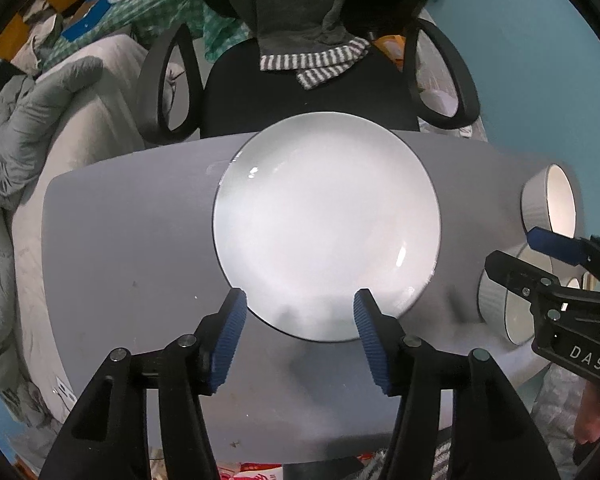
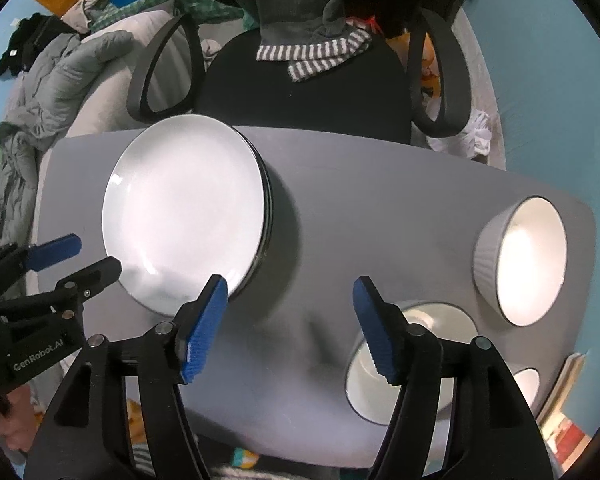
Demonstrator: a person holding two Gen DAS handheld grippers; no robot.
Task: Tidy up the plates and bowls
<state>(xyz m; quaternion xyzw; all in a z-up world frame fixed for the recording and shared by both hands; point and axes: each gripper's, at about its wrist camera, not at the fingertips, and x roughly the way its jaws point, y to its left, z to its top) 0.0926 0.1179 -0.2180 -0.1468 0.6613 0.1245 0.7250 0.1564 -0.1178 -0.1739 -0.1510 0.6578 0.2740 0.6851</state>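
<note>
A stack of white plates (image 1: 324, 220) (image 2: 184, 208) with dark rims sits on the grey table (image 1: 132, 240) (image 2: 360, 184). My left gripper (image 1: 300, 300) (image 2: 94, 254) hangs open above the stack's near edge, nothing between its blue pads. My right gripper (image 2: 290, 284) (image 1: 516, 252) is open over bare table, between the plates and the bowls. A ribbed white bowl (image 2: 528, 260) (image 1: 556, 200) stands at the far right. A second bowl (image 2: 420, 320) (image 1: 496, 304) lies partly hidden behind the right finger. A third bowl (image 2: 528, 384) peeks in near the table's right corner.
A black office chair (image 2: 300, 92) draped with grey and striped cloth stands behind the table. Grey bedding (image 2: 60, 72) lies to the left. Books (image 2: 568, 400) lie below the table's right edge. A hand (image 1: 596, 420) holds the right gripper.
</note>
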